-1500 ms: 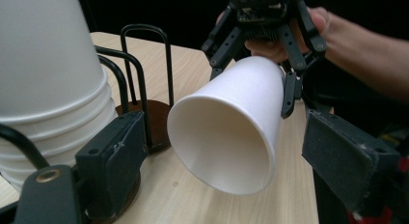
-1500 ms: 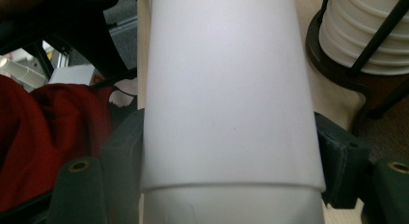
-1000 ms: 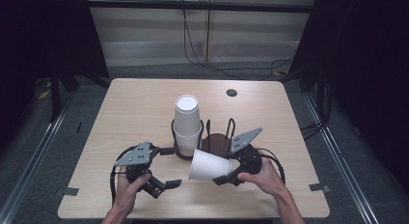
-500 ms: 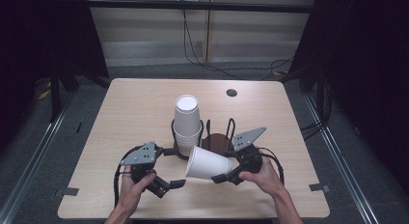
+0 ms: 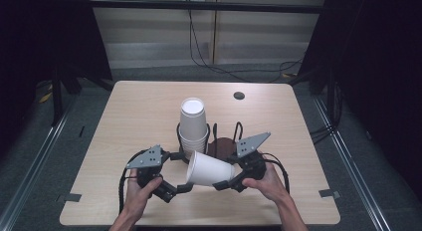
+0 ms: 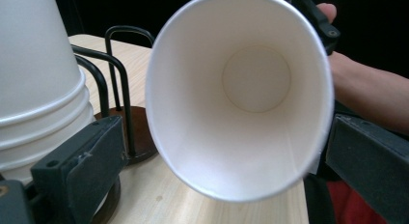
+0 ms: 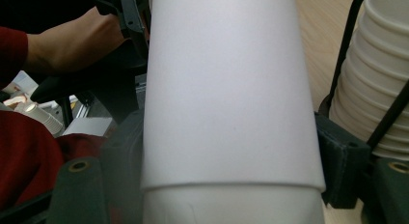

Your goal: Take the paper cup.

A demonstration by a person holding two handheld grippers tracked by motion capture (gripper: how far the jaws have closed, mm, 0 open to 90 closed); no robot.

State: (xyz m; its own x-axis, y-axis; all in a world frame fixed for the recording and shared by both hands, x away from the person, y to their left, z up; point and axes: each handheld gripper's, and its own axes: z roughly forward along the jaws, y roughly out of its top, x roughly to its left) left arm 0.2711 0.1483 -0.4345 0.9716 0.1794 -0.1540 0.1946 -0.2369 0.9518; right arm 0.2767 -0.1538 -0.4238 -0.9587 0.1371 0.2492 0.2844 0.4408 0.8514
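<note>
A white paper cup (image 5: 211, 170) lies on its side in the air, just above the table's front. My right gripper (image 5: 226, 173) is shut on its base end; in the right gripper view both jaws press on the cup's wall (image 7: 226, 89). The cup's mouth (image 6: 241, 98) faces my left gripper (image 5: 180, 171). That gripper is open, its jaws standing on either side of the rim with a gap at the left jaw. Behind them a stack of upside-down white cups (image 5: 193, 124) stands in a black wire holder (image 5: 224, 141).
The wooden table (image 5: 139, 111) has a small dark round spot (image 5: 239, 95) near its far edge. The holder has a brown round base and upright wire loops close behind both grippers. Dark floor and cables lie beyond the table.
</note>
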